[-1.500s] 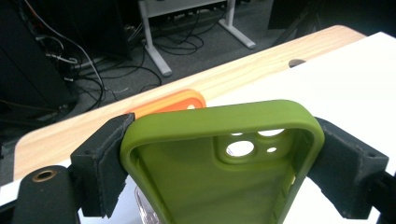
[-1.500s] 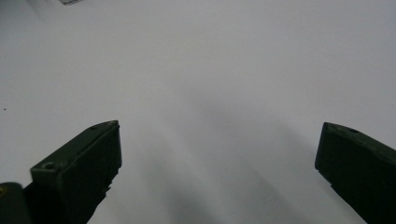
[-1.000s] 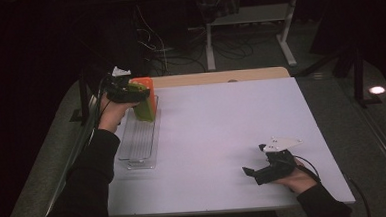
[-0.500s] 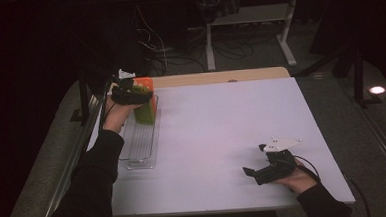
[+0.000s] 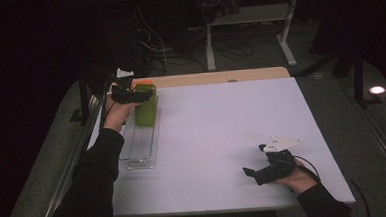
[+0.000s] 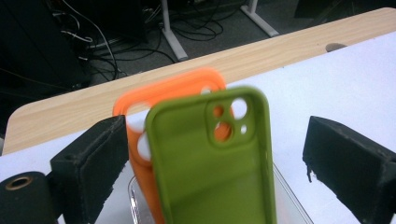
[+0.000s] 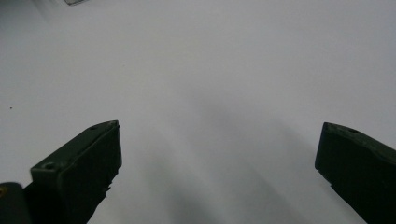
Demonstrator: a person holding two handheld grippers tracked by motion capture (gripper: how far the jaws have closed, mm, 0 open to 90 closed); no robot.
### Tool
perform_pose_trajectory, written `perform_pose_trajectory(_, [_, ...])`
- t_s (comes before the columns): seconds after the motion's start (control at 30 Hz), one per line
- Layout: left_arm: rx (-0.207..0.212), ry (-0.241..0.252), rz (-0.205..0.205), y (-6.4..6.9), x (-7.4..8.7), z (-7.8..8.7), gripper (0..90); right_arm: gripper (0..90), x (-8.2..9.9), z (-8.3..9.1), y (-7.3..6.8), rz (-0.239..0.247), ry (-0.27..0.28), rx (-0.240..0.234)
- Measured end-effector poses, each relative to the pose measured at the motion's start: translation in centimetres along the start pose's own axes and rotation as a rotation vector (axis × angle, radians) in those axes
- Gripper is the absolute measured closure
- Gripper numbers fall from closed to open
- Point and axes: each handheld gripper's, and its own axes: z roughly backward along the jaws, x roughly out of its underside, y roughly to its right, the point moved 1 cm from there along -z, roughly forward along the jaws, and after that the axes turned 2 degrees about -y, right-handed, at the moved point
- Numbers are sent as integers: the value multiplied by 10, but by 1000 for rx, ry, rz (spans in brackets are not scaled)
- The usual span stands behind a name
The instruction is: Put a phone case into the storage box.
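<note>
Left gripper view: green case (image 6: 212, 163) btwn spread fingers (image 6: 88, 168), untouched.

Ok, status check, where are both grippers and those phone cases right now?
Left gripper open, jaws either side of green case, not touching. Orange case behind it, both upright in clear rack. Right gripper open, idle.

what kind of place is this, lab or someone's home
Most likely a lab or workshop, not a home: a white table in a dark room, loose cables on the floor behind it, a metal stand, and a person working with a handheld gripper in each hand.
</note>
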Motion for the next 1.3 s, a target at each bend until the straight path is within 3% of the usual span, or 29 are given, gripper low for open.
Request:
perform_pose_trajectory(0.3, [58, 11, -33, 6, -2, 17, 61, 0, 0, 0, 0, 0, 0, 2])
perform_pose_trajectory(0.73, [230, 21, -88, 33, 3, 51, 23, 0, -1, 0, 0, -4, -9, 8])
perform_pose_trajectory(0.97, [298, 13, -145, 45, 14, 67, 0, 0, -4, 4, 1, 1, -1, 5])
perform_pose_trajectory(1.03, [310, 18, -141, 50, 19, 70, 0, 0, -5, 5, 1, -3, 1, 5])
perform_pose_trajectory(1.07, [314, 14, -167, 50, 21, 72, 0, 0, -6, 6, 0, -4, 3, 6])
perform_pose_trajectory(1.1, [324, 16, -158, 53, 24, 73, 0, 0, -6, 6, 0, -2, 7, 5])
perform_pose_trajectory(1.3, [370, 20, -194, 64, 40, 83, 0, 0, -10, 9, -1, 2, 11, 5])
